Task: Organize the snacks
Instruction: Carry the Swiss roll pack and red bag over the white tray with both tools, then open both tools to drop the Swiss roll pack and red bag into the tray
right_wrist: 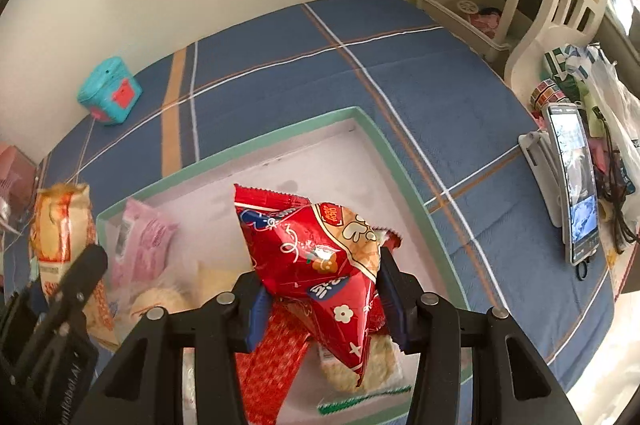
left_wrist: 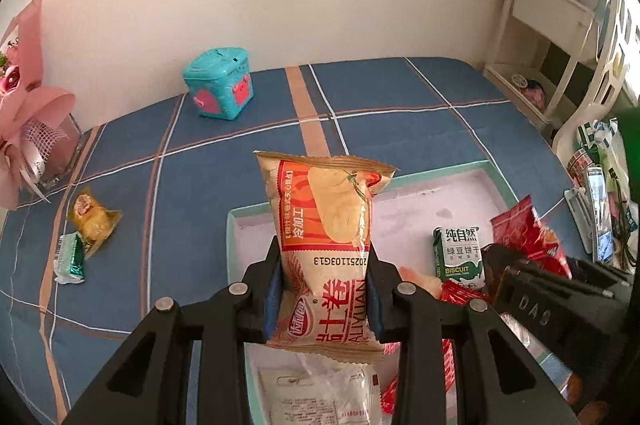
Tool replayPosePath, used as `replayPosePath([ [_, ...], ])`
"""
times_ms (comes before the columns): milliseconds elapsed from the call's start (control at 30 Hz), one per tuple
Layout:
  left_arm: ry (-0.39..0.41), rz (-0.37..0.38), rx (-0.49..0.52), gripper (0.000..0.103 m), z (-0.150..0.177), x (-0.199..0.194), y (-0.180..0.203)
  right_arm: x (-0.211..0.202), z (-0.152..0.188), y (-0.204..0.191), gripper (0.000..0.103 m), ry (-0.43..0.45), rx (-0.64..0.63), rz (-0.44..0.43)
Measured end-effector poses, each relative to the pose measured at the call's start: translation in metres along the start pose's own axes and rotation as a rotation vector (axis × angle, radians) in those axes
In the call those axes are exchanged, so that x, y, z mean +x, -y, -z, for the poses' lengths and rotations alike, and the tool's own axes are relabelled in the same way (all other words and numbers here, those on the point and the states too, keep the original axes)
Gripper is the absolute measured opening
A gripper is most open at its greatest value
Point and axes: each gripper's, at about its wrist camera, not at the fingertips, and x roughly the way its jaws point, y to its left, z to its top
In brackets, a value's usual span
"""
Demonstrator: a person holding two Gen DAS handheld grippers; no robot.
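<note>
My left gripper (left_wrist: 325,299) is shut on an orange and cream snack packet (left_wrist: 326,225), held upright above the near end of a shallow box (left_wrist: 456,173) with a green rim and pale pink floor. My right gripper (right_wrist: 325,299) is shut on a red snack packet (right_wrist: 320,253) over the same box (right_wrist: 384,141). The box holds a green and white biscuit packet (left_wrist: 460,255), a white packet (left_wrist: 320,397), a pink packet (right_wrist: 144,245) and other red wrappers (right_wrist: 276,357). The left gripper with its orange packet (right_wrist: 60,225) shows at the left of the right wrist view. A yellow snack (left_wrist: 90,219) and a green-and-white one (left_wrist: 71,257) lie on the blue cloth.
The table wears a blue plaid cloth (left_wrist: 400,97). A teal toy box (left_wrist: 219,87) stands near the wall. A pink bouquet (left_wrist: 24,113) is at the far left. A phone on a stand (right_wrist: 572,181), tape rolls and bags crowd the right edge beside a white shelf (left_wrist: 548,37).
</note>
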Motion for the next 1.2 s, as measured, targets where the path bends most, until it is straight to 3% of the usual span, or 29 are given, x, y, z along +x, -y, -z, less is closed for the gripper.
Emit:
replayPosePath([
  [500,-0.008,-0.005,0.049,0.036,0.004,0.026,0.014,0.014,-0.008,-0.001,0.051,0.013,-0.017,-0.010],
  [600,-0.013,0.001,0.045,0.037,0.003,0.025,0.014,0.015,-0.008,-0.002,0.057,0.000,-0.018,-0.018],
  [700,-0.015,0.003,0.043,0.045,0.004,0.024,0.013,0.017,-0.006,-0.002,0.062,-0.016,-0.012,-0.023],
  [833,-0.022,0.010,0.044,0.048,0.004,0.023,0.013,0.020,-0.004,0.000,0.062,-0.034,-0.006,-0.019],
  [1200,-0.054,0.038,-0.016,0.065,0.001,0.010,-0.001,0.017,0.002,-0.003,0.083,-0.050,-0.014,-0.005],
])
